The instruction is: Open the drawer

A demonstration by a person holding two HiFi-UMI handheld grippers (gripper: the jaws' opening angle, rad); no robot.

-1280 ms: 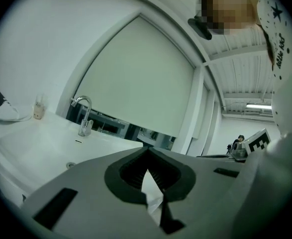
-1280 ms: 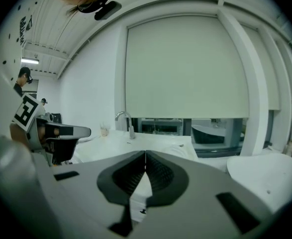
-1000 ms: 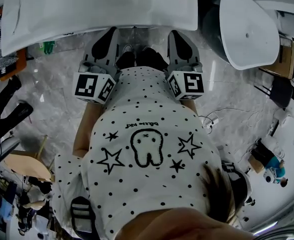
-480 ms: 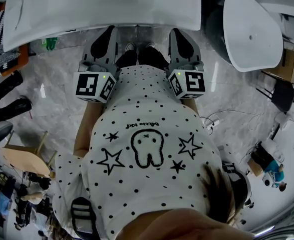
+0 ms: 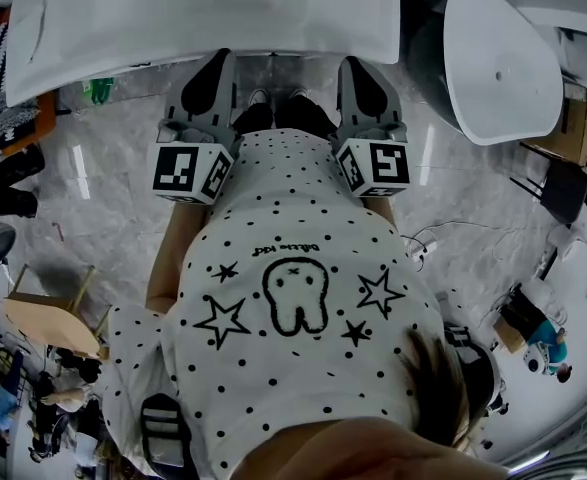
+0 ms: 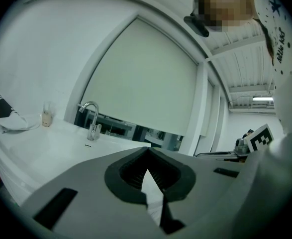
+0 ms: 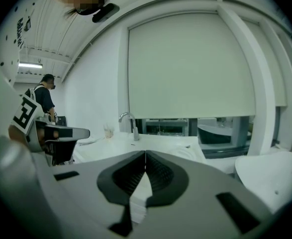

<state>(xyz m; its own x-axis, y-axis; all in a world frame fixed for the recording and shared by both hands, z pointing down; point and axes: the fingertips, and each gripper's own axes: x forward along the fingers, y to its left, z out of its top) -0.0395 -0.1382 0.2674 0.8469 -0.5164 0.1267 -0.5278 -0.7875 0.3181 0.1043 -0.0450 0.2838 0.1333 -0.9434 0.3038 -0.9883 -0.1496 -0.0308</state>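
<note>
1. Facing the white counter [image 5: 213, 18], we cannot see the drawer in any view. We judge it sits below the counter's front edge, hidden by the slab. The main risk is reaching down blind and knocking that edge. The slab is smooth, glossy and rounded at the lip.
2. The grey veined floor [image 5: 103, 198] is polished and reflective. The white oval fixture [image 5: 498, 58] to our right is equally slick, so a swing that way could strike it.
3. The left gripper [image 6: 146, 153] and the right gripper [image 7: 146, 154] are matte grey plastic with ribbed dark pads. Both pairs of jaws are pressed together with nothing between them, and they point over the countertop. Closed like this they cannot take a handle, and we judge they would skid off a smooth drawer front.
4. The curved chrome faucet [image 7: 131, 123] is small, hard and shiny, and well apart from both grippers.
</note>
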